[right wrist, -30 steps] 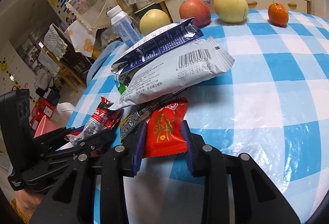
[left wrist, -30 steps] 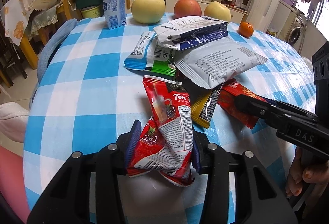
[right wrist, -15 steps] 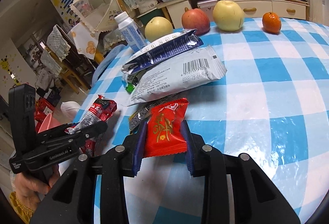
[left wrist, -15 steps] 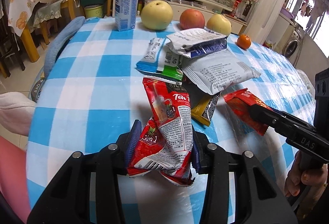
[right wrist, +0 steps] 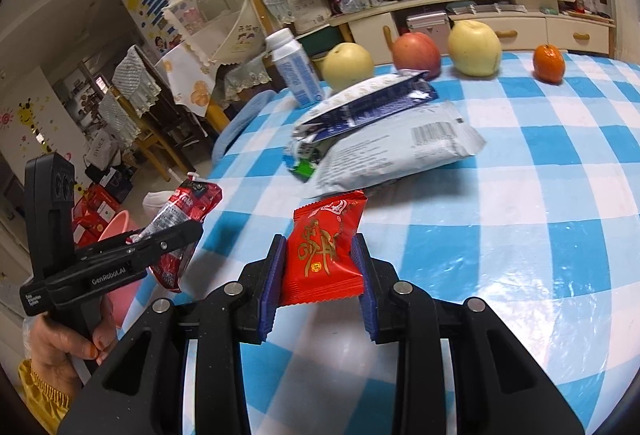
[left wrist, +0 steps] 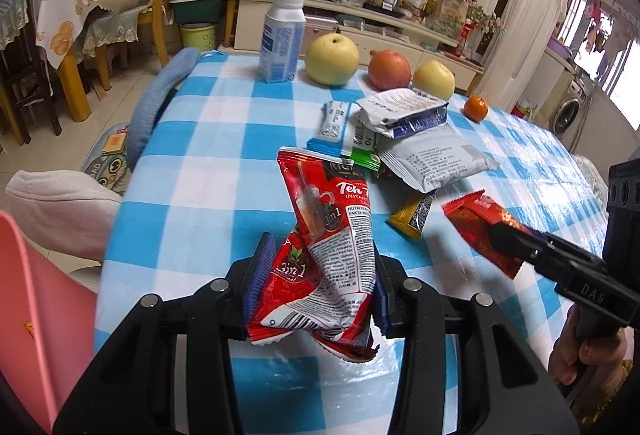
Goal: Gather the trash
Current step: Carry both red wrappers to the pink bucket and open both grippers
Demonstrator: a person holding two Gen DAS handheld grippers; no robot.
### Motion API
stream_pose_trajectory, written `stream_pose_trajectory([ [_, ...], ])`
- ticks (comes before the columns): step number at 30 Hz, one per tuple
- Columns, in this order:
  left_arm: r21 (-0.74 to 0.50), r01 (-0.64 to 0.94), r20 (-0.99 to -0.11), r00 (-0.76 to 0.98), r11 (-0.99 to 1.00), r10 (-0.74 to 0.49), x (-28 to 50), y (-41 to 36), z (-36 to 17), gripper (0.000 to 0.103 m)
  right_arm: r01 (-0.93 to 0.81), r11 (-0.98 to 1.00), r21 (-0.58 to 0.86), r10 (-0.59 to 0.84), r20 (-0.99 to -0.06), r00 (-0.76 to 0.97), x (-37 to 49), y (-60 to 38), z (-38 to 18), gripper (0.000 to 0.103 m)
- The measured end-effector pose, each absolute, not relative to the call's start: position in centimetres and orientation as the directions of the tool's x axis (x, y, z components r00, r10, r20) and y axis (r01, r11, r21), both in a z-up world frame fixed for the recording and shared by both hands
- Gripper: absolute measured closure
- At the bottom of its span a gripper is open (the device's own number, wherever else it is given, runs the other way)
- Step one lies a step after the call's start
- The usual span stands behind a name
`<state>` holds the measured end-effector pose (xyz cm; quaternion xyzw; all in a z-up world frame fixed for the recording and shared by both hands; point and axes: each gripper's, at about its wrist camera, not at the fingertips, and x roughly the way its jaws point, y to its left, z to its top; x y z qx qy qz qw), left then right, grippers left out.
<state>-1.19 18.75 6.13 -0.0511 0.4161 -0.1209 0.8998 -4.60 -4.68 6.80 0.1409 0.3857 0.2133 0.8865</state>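
Carrying two wrappers at once, the step in hand is judged to be transfer to a bin. The left gripper (left wrist: 316,291), lower centre, has its fingers clamped on a red tea sachet (left wrist: 332,251); the right gripper (right wrist: 320,275) grips a red snack packet (right wrist: 324,255) likewise. Both point downward over the checked table (right wrist: 540,235). Next move likely calls for reaching the pink bin (right wrist: 116,231) at lower left; more wrappers (left wrist: 424,155) lie mid-table.

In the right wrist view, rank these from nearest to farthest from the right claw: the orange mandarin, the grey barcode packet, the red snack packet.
1. Red snack packet: clamped in the right claw.
2. Grey barcode packet: mid-table, just beyond, under a blue-and-white wrapper.
3. Orange mandarin: far edge of the table, at the right end of the fruit row.
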Motion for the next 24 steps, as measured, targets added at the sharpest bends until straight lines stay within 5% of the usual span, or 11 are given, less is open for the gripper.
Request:
stream_pose_trajectory([
  [24, -0.274, 0.004, -0.632, 0.753, 0.962, -0.183, -5.6, 29.1, 10.1, 0.059, -0.480, 0.777, 0.408, 0.626, -0.583, 0.518, -7.6, 8.1, 9.9, 0.068],
])
